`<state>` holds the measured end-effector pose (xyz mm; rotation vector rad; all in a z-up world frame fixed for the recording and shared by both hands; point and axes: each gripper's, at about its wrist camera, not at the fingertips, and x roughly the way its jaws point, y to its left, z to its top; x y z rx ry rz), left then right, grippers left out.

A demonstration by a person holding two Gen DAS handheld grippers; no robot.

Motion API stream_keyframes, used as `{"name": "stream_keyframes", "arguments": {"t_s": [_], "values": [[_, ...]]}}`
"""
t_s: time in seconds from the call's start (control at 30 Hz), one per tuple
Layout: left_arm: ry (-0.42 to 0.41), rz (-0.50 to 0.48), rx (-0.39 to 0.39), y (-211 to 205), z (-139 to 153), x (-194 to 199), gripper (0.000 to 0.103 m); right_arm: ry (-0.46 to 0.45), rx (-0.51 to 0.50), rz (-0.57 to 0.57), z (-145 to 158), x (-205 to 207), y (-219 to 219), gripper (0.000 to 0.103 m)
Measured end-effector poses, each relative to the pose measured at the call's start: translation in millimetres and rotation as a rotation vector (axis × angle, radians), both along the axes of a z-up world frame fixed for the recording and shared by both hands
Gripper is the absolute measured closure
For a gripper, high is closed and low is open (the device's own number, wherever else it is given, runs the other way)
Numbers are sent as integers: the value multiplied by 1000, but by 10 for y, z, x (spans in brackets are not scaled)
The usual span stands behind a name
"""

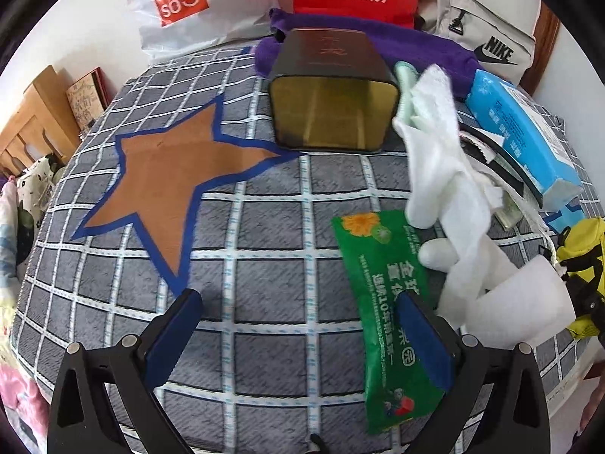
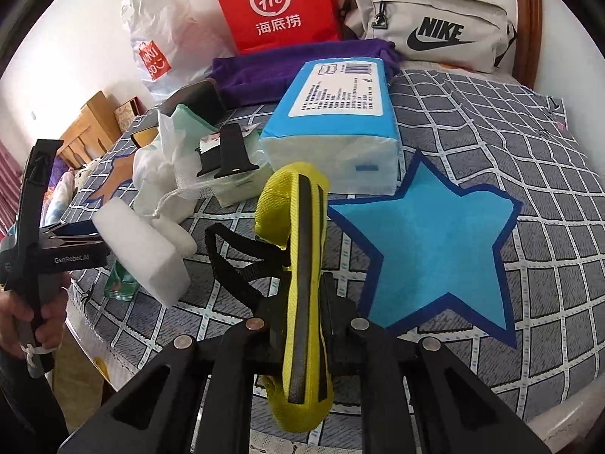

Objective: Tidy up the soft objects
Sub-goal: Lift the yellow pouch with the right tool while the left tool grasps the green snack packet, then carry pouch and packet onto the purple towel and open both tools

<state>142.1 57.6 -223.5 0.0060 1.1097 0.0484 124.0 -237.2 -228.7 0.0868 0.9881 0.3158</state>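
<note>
My right gripper [image 2: 302, 295] is shut on a yellow pouch with black stripes [image 2: 298, 249], held above the checked bedspread beside a light blue star patch [image 2: 427, 249]. My left gripper [image 1: 298, 325] is open; its right finger [image 1: 423, 336] lies over a green packet [image 1: 389, 302], its left finger over bare cloth. A white foam block [image 1: 525, 310] and white cloths [image 1: 438, 151] lie to its right. A blue tissue pack [image 2: 336, 113] stands behind the pouch. An orange star patch [image 1: 166, 185] lies left of the left gripper.
A dark tin box [image 1: 332, 98] lies on its side on the bed with its open mouth toward me. A purple towel [image 2: 287, 68], red paper bag [image 2: 280, 7], Miniso plastic bag [image 1: 189, 3] and grey Nike bag [image 2: 427, 26] stand along the wall. A wooden shelf [image 1: 34, 117] stands left.
</note>
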Motion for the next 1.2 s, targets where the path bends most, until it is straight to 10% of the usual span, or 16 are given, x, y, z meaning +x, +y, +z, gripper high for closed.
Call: {"name": "stream_keyframes", "arguments": {"t_s": [0.3, 0.5, 0.6, 0.67, 0.73, 1.2], "values": [[-4, -120, -79, -76, 187, -227, 3, -1, -23, -15, 16, -9, -45, 90], [16, -157, 43, -357, -13, -173, 4, -11, -29, -17, 47, -41, -47, 90], [-12, -133, -7, -290, -31, -154, 23, -21, -31, -20, 93, -58, -64, 90], [-31, -125, -5, -243, 39, -141, 62, -31, -33, -17, 134, -68, -68, 91], [-18, -113, -36, -167, 62, -106, 73, -41, -33, -16, 180, -86, -65, 92], [-89, -32, -76, 230, 627, -53, 79, -88, 25, 16, 643, 27, -28, 94]]}}
